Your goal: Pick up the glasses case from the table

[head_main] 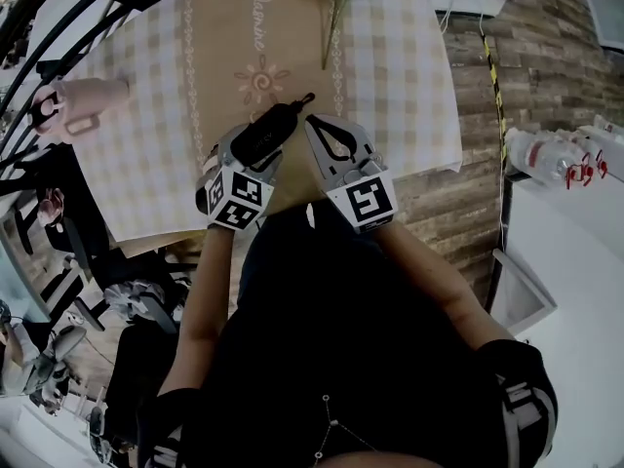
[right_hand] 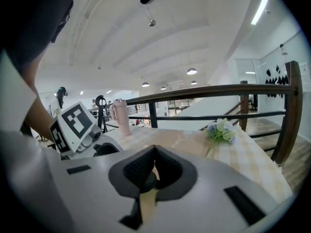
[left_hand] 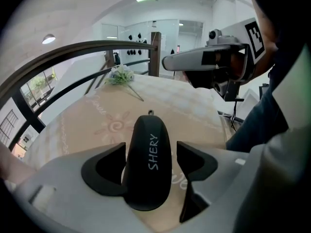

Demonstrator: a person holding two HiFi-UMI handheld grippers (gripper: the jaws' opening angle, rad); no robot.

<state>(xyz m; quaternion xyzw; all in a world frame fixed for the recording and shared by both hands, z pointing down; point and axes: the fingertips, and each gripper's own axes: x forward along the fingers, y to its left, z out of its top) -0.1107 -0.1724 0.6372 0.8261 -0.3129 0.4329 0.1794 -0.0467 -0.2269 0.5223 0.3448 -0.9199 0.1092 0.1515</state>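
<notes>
**Left jaws wide around the case**

The case (head_main: 265, 132) lies flat on the table (head_main: 409, 76). The left gripper (left_hand: 151, 148) is angled down over it. Its jaws are spread wide with the case between them, and there's a clear gap at the right jaw, so no clamp. The right gripper (right_hand: 154, 155) hangs just beside it, jaws closed together, holding nothing.

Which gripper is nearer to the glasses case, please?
Left. The left gripper straddles the case, its open jaws on either side; the right gripper, shut, is beside it, to its right in the head view.
</notes>
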